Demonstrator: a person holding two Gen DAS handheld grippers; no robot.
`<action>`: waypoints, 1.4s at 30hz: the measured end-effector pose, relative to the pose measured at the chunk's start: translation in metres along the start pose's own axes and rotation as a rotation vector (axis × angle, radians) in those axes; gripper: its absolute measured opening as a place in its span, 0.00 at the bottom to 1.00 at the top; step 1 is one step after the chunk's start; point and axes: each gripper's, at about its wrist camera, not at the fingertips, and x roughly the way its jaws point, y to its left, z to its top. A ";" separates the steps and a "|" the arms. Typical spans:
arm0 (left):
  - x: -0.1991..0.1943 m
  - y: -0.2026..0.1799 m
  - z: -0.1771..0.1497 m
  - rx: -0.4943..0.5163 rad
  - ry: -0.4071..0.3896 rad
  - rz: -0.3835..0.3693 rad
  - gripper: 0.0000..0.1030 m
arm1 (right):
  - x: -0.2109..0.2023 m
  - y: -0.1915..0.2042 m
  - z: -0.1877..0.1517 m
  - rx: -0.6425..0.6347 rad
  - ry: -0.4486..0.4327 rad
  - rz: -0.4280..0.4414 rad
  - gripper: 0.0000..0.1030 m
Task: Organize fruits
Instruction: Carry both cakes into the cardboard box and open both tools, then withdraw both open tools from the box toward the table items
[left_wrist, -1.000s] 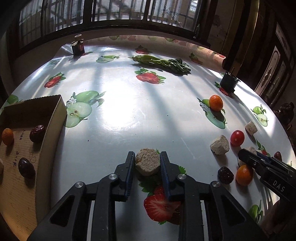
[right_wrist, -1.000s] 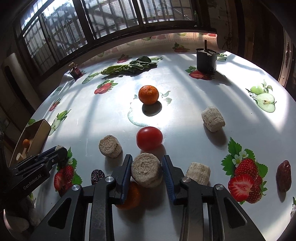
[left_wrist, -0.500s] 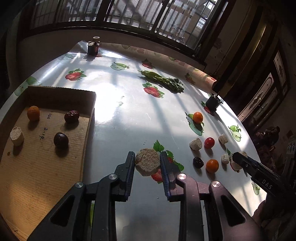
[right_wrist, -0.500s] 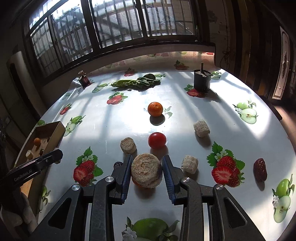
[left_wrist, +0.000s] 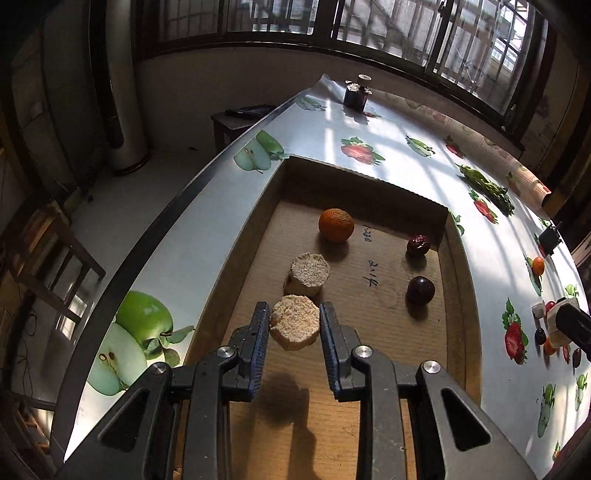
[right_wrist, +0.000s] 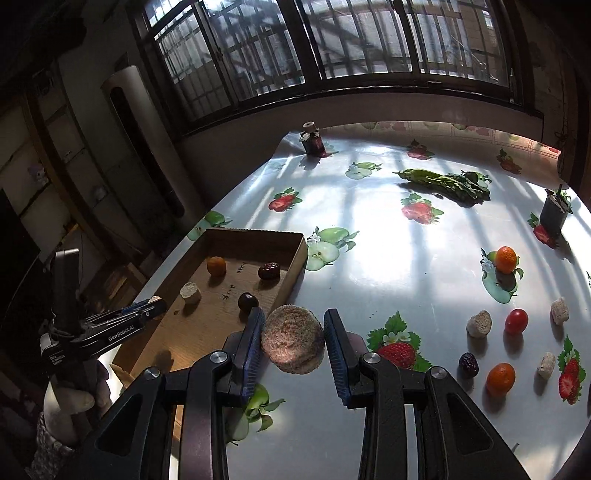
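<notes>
1. Overall, the table (right_wrist: 388, 258) is the largest item: a glossy white oilcloth surface printed with strawberries and apples, striped by window light.
2. The cardboard box (left_wrist: 456, 258) is a shallow, matte brown tray with low walls, lying near the table's edge.
3. The left gripper (left_wrist: 294, 325) hangs over the box floor. Its ribbed blue pads are clamped on a beige cylinder (left_wrist: 294, 326), a short, porous, crumbly-faced disc held clear of the cardboard; its shadow falls on the floor below.
4. The right gripper (right_wrist: 293, 341) is over the oilcloth just beside the box's near corner. Its pads grip a second beige cylinder (right_wrist: 293, 343), rough and rounded at the rim.
5. Inside the box, apart from each other: a dimpled mandarin (left_wrist: 336, 225), a coarse cylinder piece (left_wrist: 307, 274), a wrinkled red date (left_wrist: 418, 245) and a smooth dark plum (left_wrist: 420, 290).
6. Loose on the table, well apart from the box: a tomato (right_wrist: 516, 321), two mandarins (right_wrist: 505, 259), a dark date (right_wrist: 469, 364) and three pale cylinder pieces (right_wrist: 479, 324).
</notes>
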 end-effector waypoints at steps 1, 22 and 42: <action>0.006 0.002 0.001 -0.003 0.017 0.005 0.26 | 0.016 0.010 0.001 -0.009 0.027 0.012 0.35; 0.026 0.015 0.008 -0.098 0.044 -0.063 0.48 | 0.128 0.070 -0.017 -0.202 0.165 -0.091 0.37; -0.086 -0.087 -0.057 0.088 -0.217 -0.020 0.75 | -0.037 -0.027 -0.061 0.137 -0.085 -0.221 0.64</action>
